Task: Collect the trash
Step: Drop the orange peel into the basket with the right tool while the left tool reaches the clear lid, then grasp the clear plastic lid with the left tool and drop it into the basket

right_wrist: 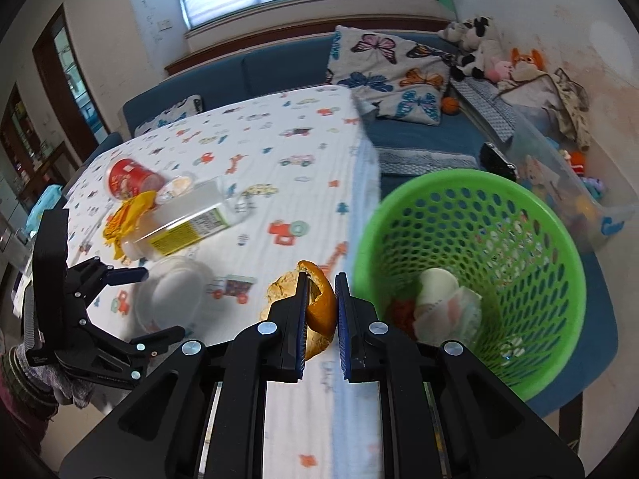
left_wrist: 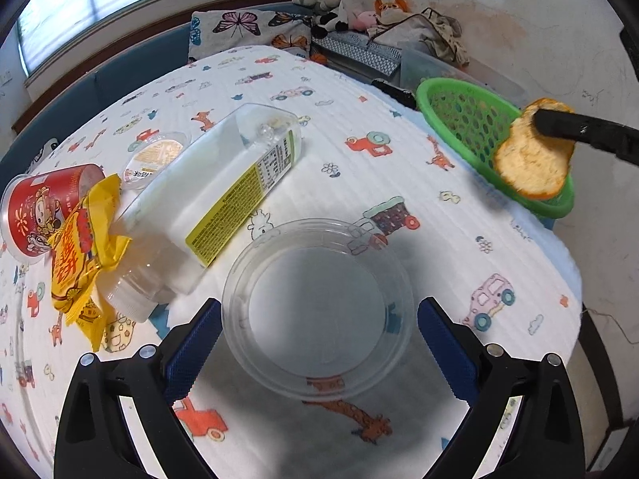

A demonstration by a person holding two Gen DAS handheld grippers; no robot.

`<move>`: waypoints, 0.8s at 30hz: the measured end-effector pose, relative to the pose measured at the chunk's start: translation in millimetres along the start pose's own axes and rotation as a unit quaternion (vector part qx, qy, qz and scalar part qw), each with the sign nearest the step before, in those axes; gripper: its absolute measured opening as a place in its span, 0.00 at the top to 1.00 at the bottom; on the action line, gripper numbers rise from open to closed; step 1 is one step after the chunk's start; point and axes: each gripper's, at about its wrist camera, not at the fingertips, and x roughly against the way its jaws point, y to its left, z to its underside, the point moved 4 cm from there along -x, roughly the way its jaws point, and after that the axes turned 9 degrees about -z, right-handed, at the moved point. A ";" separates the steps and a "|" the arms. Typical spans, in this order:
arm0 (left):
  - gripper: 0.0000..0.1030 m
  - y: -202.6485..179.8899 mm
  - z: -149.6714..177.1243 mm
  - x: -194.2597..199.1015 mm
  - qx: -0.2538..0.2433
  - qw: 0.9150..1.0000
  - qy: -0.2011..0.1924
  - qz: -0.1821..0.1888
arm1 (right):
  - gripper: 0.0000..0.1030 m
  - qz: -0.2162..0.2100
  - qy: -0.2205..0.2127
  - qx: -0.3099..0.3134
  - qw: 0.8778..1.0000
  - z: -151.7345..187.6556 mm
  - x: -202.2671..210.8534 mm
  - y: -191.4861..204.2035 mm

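The right gripper (right_wrist: 321, 299) is clamped on a piece of orange peel (right_wrist: 319, 307), its jaws nearly together with the peel pinched between them. The peel hangs just short of the green basket (right_wrist: 559, 247), which sits ahead and to the right of the jaws at the table's edge; seen from the left wrist view, the peel (left_wrist: 531, 159) is at the basket's near rim (left_wrist: 439, 92). Down in the basket, past the right jaw, lie a white crumpled cup or paper (right_wrist: 437, 285), some tissue-like wrapping (right_wrist: 459, 311) and something red (right_wrist: 399, 311), so part of the collecting looks done.

The left gripper (left_wrist: 319, 327) has its jaws spread wide on either side of a clear round plastic lid (left_wrist: 317, 307) lying flat on the patterned tablecloth (left_wrist: 459, 199); the pads (left_wrist: 199, 339) are beside its rim but do not appear to press it.

Beyond the left jaw, more trash waits on the table: a clear bottle (left_wrist: 215, 195) lying on its side with a yellow label, a crumpled yellow wrapper (left_wrist: 84, 255) against its cap end, a red snack tub (left_wrist: 44, 207) on its side farther left, and a small clear cup lid (left_wrist: 157, 157) behind the bottle.

My judgement: the task is somewhere near the middle. The peel needs only to be carried over the rim and dropped; the lid, bottle, wrapper, tub and small lid are all left.
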 end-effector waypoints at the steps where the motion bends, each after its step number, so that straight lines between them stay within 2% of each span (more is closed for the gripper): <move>1: 0.08 -0.6 0.1 -1.1 0.001 1.000 0.001 0.000 | 0.87 0.003 -0.001 -0.003 1.000 0.1 1.4 -4.3; 13: 0.12 -10.6 -4.9 -4.6 0.000 1.000 -0.007 -0.004 | 0.87 0.047 -0.008 -0.045 0.998 1.0 13.0 -63.4; 19: 0.13 -23.5 -12.1 12.6 -0.010 1.000 -0.028 0.003 | 0.87 0.065 -0.005 -0.059 0.996 3.7 11.7 -85.2; 24: 0.13 -37.3 -32.3 31.1 -0.014 0.998 -0.051 0.019 | 0.83 0.069 0.000 -0.082 0.994 6.8 9.9 -103.6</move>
